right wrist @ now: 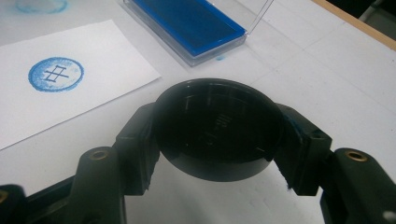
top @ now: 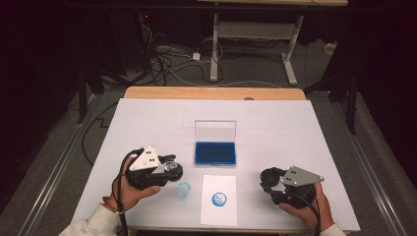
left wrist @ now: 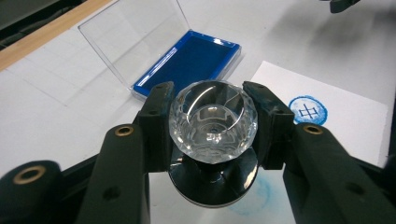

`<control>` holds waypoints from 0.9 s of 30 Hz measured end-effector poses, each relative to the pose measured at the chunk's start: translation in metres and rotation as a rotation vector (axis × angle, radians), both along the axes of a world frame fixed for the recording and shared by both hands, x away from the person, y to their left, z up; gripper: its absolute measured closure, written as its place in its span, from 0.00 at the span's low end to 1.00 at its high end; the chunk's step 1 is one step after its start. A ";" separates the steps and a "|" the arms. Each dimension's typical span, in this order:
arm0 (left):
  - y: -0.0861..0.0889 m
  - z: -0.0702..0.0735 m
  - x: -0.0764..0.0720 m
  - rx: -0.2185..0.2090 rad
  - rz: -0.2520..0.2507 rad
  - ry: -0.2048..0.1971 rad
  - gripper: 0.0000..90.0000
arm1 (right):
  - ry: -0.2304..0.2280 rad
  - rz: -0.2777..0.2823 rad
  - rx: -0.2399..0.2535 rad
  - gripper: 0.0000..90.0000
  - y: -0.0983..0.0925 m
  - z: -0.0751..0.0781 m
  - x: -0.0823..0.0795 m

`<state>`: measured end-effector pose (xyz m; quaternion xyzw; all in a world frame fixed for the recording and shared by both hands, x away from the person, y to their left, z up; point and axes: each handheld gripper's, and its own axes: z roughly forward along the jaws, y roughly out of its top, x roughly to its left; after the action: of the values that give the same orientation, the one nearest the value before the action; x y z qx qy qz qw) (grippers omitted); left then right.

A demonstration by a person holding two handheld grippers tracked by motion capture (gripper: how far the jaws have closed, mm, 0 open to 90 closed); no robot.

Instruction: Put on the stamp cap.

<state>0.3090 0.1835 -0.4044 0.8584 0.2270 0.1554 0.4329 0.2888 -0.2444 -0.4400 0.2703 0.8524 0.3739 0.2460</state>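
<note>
My left gripper (left wrist: 213,140) is shut on a stamp with a faceted clear knob (left wrist: 213,122) above a round black base (left wrist: 214,183). In the high view that gripper (top: 169,168) hovers left of the ink pad, beside a blue smudge (top: 183,189) on the table. My right gripper (right wrist: 217,144) is shut on a round black cap (right wrist: 217,133), its jaws pressed to the cap's two sides; it sits at the front right (top: 269,179). A blue ink pad (top: 215,153) lies in a clear case with the lid (top: 215,130) standing up. A white paper (top: 219,216) bears a blue round print (top: 219,199).
The table is covered by a white sheet (top: 295,128) with a wooden edge (top: 211,92) at the back. Beyond it are a dark floor, cables (top: 167,59) and a desk frame (top: 255,34). The person's hands (top: 140,194) come in at the front edge.
</note>
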 end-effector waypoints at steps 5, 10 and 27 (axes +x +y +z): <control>0.002 0.000 0.000 -0.001 0.009 0.000 0.60 | 0.004 0.008 -0.006 0.43 0.002 -0.002 0.000; -0.001 0.003 0.001 -0.006 0.001 -0.006 0.60 | 0.003 0.004 -0.004 0.43 0.000 -0.002 -0.002; -0.007 0.010 0.002 -0.038 -0.008 -0.019 0.60 | 0.007 0.030 0.007 0.43 0.009 0.000 0.000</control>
<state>0.3115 0.1769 -0.3948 0.8495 0.2226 0.1575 0.4517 0.2886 -0.2355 -0.4397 0.2597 0.8559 0.3795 0.2367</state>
